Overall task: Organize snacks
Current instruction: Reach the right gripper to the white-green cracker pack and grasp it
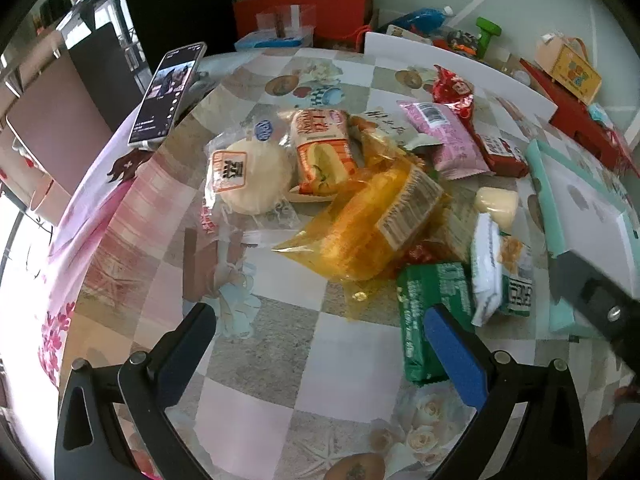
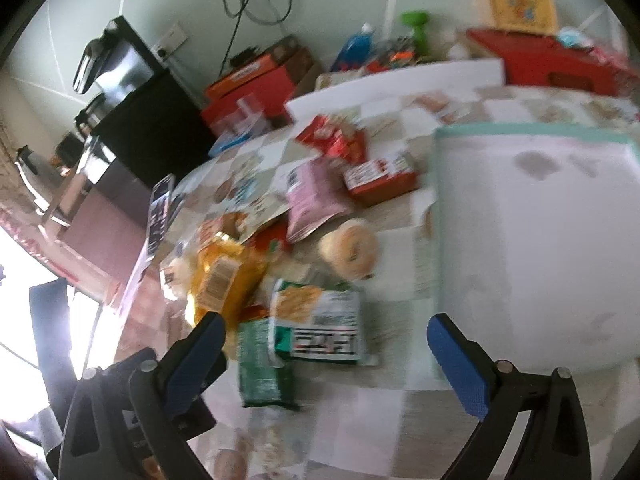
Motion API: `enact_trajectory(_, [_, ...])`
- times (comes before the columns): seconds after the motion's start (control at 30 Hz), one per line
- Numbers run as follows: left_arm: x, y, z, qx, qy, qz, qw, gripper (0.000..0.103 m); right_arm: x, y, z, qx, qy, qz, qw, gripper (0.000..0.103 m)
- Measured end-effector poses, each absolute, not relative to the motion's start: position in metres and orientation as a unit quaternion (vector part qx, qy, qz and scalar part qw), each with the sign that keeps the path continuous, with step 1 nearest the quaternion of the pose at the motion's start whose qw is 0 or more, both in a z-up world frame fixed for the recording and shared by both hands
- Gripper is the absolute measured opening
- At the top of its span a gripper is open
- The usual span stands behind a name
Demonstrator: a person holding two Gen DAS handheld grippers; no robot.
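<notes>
The orange-and-white snack packet (image 1: 322, 148) carries large letters that seem to read "IYUAN", cut off at the left edge; the round white bun's wrapper (image 1: 248, 172) bears an orange-framed label (image 1: 229, 169) with one bold Chinese character, too distorted to read, and a blue round logo (image 1: 264, 131) with illegible script; barcodes stand on the yellow bag (image 1: 408, 210) and the pink packet (image 1: 434, 113), digits unreadable; the right wrist view is too blurred for any text.
</notes>
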State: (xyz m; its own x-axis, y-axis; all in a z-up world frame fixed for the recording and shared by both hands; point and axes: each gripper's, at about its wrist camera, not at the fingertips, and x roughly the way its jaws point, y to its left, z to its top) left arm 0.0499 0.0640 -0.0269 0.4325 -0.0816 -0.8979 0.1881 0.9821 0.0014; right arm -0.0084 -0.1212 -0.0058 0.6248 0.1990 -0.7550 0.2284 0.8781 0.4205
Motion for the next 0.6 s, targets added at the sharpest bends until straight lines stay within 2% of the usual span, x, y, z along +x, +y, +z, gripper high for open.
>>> enact_trajectory(0.17, [0.056, 0.066, -0.037, 0.053, 0.545, -0.08, 0.833, 0.103, 0.007, -0.111, -0.026, 0.26, 0.472, 0.01, 0.843, 0.093])
enact_trajectory(0.23, [0.057, 0.065, -0.039, 0.043, 0.556, -0.09, 0.825, 0.103, 0.009, -0.112, -0.031, 0.267, 0.481, 0.016, 0.835, 0.092])
enact_trajectory(0.6, [0.045, 0.046, -0.042, 0.073, 0.556, -0.111, 0.821, 0.103, 0.018, -0.112, -0.038, 0.248, 0.493, 0.005, 0.834, 0.081])
